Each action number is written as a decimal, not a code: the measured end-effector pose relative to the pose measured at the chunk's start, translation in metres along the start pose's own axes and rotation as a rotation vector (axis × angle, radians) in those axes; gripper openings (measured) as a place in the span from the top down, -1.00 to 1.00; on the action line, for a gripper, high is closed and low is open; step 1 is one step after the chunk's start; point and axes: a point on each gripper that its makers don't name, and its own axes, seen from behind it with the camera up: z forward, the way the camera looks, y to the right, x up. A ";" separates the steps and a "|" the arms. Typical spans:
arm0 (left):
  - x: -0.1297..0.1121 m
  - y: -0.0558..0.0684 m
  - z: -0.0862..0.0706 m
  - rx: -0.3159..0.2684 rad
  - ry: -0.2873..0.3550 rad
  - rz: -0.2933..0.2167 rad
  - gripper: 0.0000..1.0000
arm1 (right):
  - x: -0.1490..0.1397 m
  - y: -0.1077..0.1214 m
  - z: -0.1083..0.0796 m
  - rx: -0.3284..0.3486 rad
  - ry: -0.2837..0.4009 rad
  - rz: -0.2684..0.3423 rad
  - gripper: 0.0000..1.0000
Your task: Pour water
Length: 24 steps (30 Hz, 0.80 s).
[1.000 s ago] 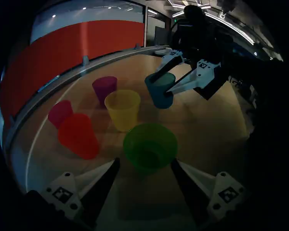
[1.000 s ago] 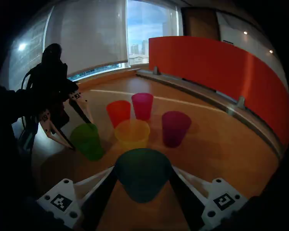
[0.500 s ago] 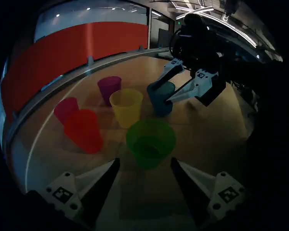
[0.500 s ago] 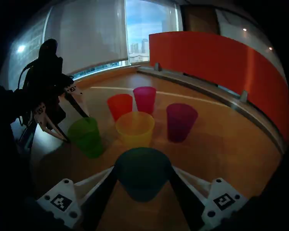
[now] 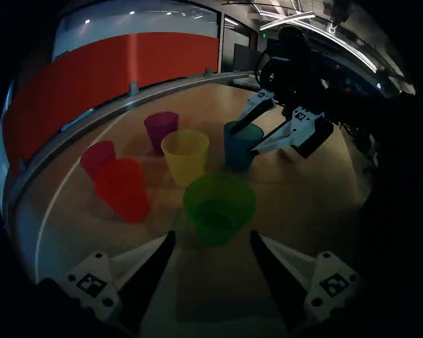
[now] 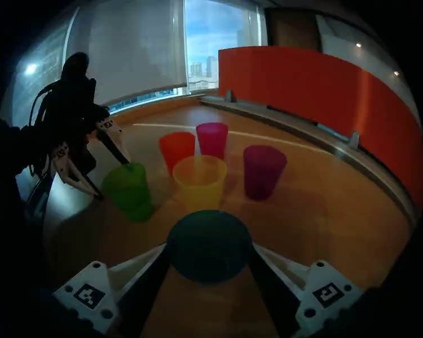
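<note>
Six coloured cups stand on a wooden table (image 5: 307, 191). The right gripper (image 6: 209, 249) pinches a teal cup (image 6: 208, 236) by both sides, upright and low; whether it touches the table is unclear. The left gripper (image 5: 211, 234) has its fingers spread, with a green cup (image 5: 218, 205) standing just ahead of the tips, not gripped. No water can be made out. To pour well, the teal cup likely needs lifting above the green rim and tipping slowly, clear of the nearby yellow cup (image 5: 184, 155).

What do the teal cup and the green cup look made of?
The teal cup: probably plastic, smooth matte finish, thin rim, faintly see-through. The green cup: probably translucent plastic; its base shows through the wall. Dim light leaves the finish open.
</note>
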 end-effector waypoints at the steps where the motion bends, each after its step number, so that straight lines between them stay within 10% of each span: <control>1: 0.000 0.000 0.000 0.001 0.000 0.001 -0.96 | -0.001 0.000 0.000 -0.002 -0.002 -0.002 -0.87; 24: -0.004 -0.012 -0.034 0.113 0.041 -0.029 -0.96 | -0.028 -0.004 -0.037 -0.083 0.003 0.027 -1.00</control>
